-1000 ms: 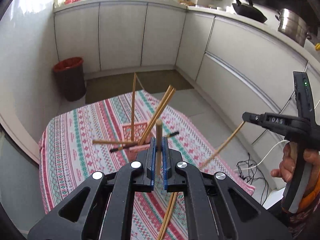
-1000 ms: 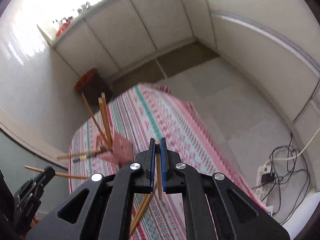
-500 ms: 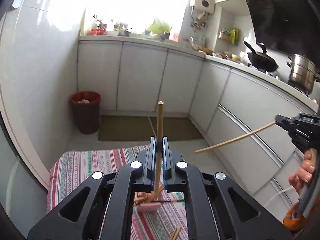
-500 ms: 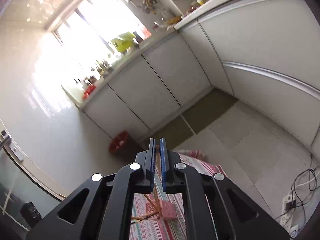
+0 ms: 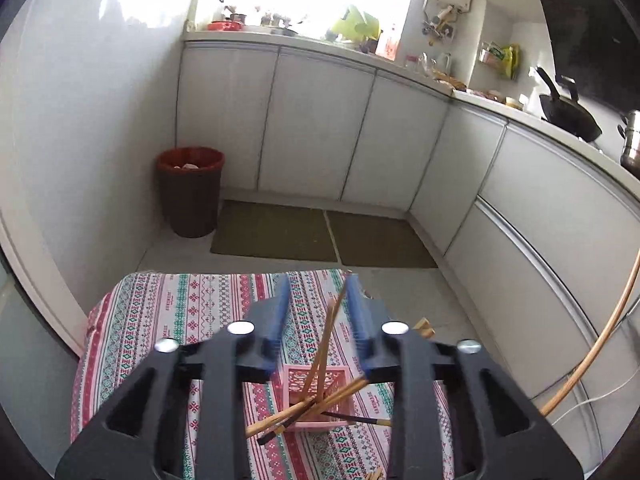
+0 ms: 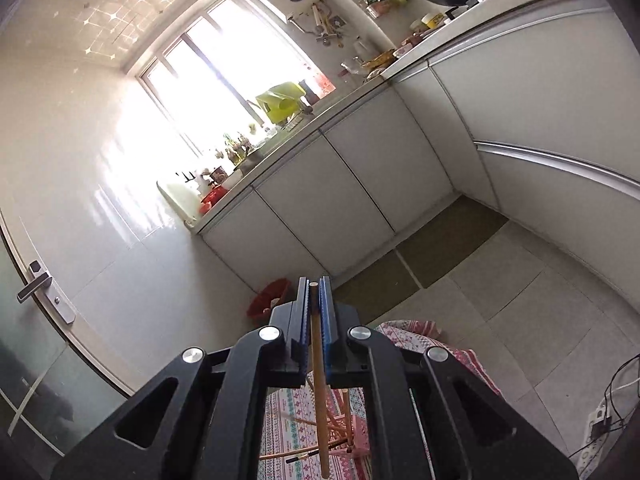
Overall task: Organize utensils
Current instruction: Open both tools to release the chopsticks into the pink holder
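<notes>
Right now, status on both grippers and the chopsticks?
Left gripper opening, nothing clamped. Right gripper shut on one chopstick. Pink basket below, nothing blocking.

A small table draped in a striped, patterned cloth of red, pink, green and white (image 5: 168,320) stands on a pale tiled kitchen floor (image 5: 384,280). Near the middle of the cloth sits a pink plastic latticed basket (image 5: 298,380), with light wooden chopsticks (image 5: 320,356) leaning out of it at several angles. A dark-tipped chopstick (image 5: 352,419) lies flat on the cloth beside the basket's base. More wooden ends (image 5: 422,326) show at the table's right edge. On the floor beyond the table lie two olive-brown mats (image 5: 276,236) side by side, and a dark bin with a red rim (image 5: 190,192) stands by the wall.
</notes>
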The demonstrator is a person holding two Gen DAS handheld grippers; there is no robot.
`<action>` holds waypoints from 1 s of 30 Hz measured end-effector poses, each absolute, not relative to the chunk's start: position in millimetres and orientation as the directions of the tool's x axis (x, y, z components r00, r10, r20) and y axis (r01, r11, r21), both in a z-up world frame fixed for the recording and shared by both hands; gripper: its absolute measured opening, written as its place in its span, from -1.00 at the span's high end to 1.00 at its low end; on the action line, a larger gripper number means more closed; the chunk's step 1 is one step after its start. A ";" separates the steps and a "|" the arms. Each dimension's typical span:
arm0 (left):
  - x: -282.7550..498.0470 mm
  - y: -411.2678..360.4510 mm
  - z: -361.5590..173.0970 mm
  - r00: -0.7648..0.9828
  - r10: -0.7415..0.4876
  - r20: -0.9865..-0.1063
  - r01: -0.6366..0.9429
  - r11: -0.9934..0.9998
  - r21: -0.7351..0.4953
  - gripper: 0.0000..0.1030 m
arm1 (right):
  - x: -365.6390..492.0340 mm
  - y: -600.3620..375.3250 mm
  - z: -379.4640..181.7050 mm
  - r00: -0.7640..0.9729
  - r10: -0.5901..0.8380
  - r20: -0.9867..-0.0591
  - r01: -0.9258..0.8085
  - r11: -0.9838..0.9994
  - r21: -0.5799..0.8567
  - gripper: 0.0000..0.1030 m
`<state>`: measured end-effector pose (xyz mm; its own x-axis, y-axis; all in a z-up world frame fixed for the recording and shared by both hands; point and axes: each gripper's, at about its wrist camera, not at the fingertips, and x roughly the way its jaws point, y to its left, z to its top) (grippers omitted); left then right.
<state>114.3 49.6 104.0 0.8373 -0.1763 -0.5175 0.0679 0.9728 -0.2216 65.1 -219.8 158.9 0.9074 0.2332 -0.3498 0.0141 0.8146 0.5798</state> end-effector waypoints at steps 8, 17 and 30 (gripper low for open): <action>103.2 75.7 114.2 0.854 -0.149 -0.498 0.021 0.967 -0.254 0.15 | 83.5 -172.7 140.2 0.889 0.240 -0.390 0.000 0.852 0.524 0.90; 96.8 89.5 113.3 0.854 -0.107 -0.509 -0.003 0.978 -0.210 0.15 | 123.1 -110.4 99.7 0.860 0.177 -0.479 0.018 0.927 0.374 0.90; 96.9 105.3 100.8 0.832 -0.091 -0.548 -0.022 0.981 -0.195 0.12 | 137.5 -55.0 64.8 0.871 0.118 -0.477 -0.020 0.978 0.207 0.90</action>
